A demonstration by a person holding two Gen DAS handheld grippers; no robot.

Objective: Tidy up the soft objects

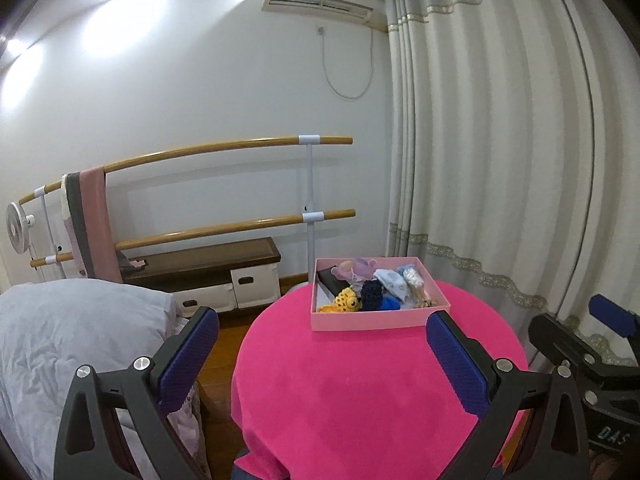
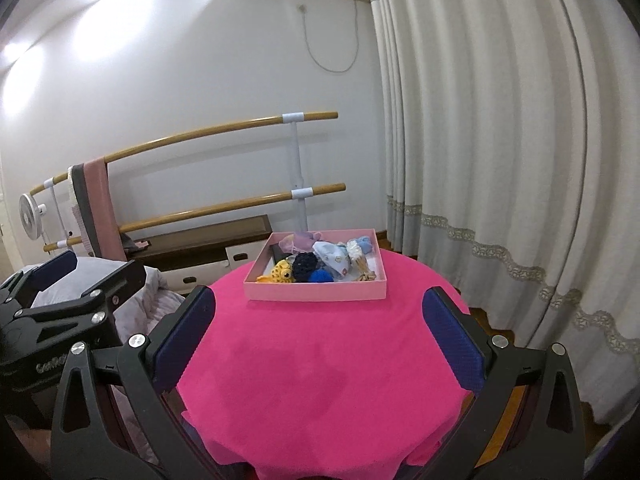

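Note:
A pink box [image 1: 376,322] sits at the far side of a round table under a magenta cloth [image 1: 360,392]. It holds several soft things: a yellow knitted toy [image 1: 346,300], a dark navy knit [image 1: 372,290], a blue ball [image 1: 390,304], a pale blue cloth [image 1: 394,282] and a purple pouch [image 1: 354,270]. My left gripper [image 1: 320,344] is open and empty, held above the table's near left edge. My right gripper [image 2: 320,324] is open and empty, above the near side, short of the pink box [image 2: 316,291]. Each gripper shows at the edge of the other's view.
A bed with grey bedding [image 1: 72,340] lies left of the table. A two-bar wooden rail [image 1: 224,148] with a pink towel [image 1: 96,216] stands at the back wall over a low bench [image 1: 208,264]. Curtains [image 1: 500,160] hang at the right.

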